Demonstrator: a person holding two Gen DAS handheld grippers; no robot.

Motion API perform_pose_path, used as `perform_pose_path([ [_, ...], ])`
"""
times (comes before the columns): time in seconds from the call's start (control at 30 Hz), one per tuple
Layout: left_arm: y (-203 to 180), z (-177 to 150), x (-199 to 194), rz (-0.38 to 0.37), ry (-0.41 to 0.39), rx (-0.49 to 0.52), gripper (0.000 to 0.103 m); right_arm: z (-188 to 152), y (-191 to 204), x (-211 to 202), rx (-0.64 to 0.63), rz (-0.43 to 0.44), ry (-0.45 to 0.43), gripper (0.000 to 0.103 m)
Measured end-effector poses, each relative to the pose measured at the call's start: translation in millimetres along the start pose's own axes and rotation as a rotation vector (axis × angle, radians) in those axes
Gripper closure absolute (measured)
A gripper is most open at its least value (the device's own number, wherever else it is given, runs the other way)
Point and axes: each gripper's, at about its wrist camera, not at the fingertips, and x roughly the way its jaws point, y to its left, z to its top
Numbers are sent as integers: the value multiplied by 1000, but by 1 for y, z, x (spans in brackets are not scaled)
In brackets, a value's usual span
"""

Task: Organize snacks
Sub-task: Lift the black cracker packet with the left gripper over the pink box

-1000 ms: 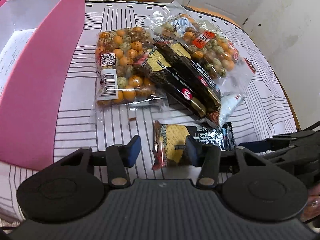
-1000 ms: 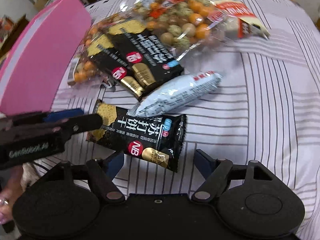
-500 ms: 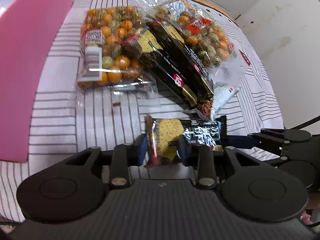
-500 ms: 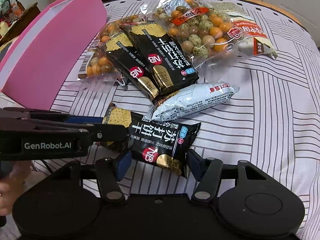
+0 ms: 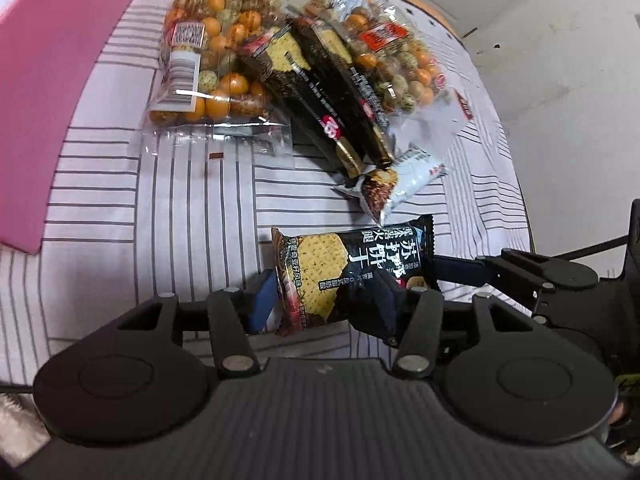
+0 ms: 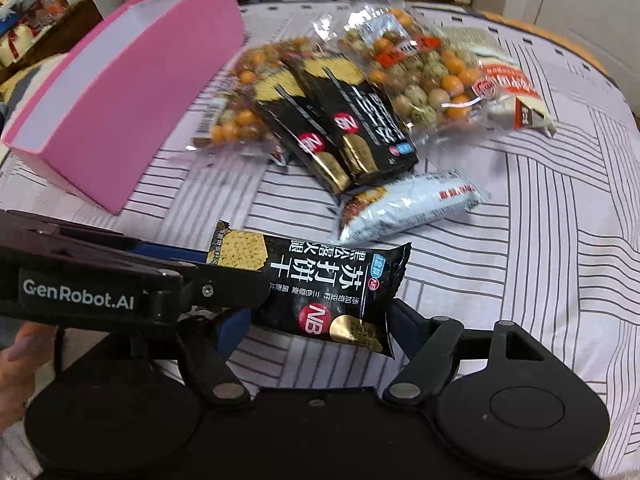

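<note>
A black cracker packet (image 5: 352,268) is held between both grippers just above the striped tablecloth; it also shows in the right wrist view (image 6: 320,288). My left gripper (image 5: 324,300) is shut on its left end. My right gripper (image 6: 316,324) is shut on its other end. Two more black cracker packets (image 6: 336,120) lie on bags of orange and green coated nuts (image 6: 420,68). A white snack packet (image 6: 412,204) lies beside them. The pink box (image 6: 120,92) stands open at the left.
The striped tablecloth (image 6: 540,220) covers a round table whose edge curves at the right. A second nut bag (image 5: 208,52) lies near the pink box (image 5: 52,92). Furniture and clutter stand beyond the table's far side.
Both grippers have closed in on the nearest black cracker packet and shut on its ends. The packet has lifted slightly off the cloth.
</note>
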Motion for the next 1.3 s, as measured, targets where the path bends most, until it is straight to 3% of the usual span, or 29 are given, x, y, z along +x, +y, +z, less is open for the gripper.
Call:
perform_pose_path([
  [0.67, -1, -52, -114, 78, -91, 8, 52, -30, 63, -73, 4, 197, -95, 21],
  [0.97, -7, -68, -162, 104, -141, 8, 52, -23, 95, -108, -118, 172, -132, 21],
  [1.3, -2, -55, -208, 128, -218, -6, 49, 11, 133, -135, -243, 171, -195, 19],
])
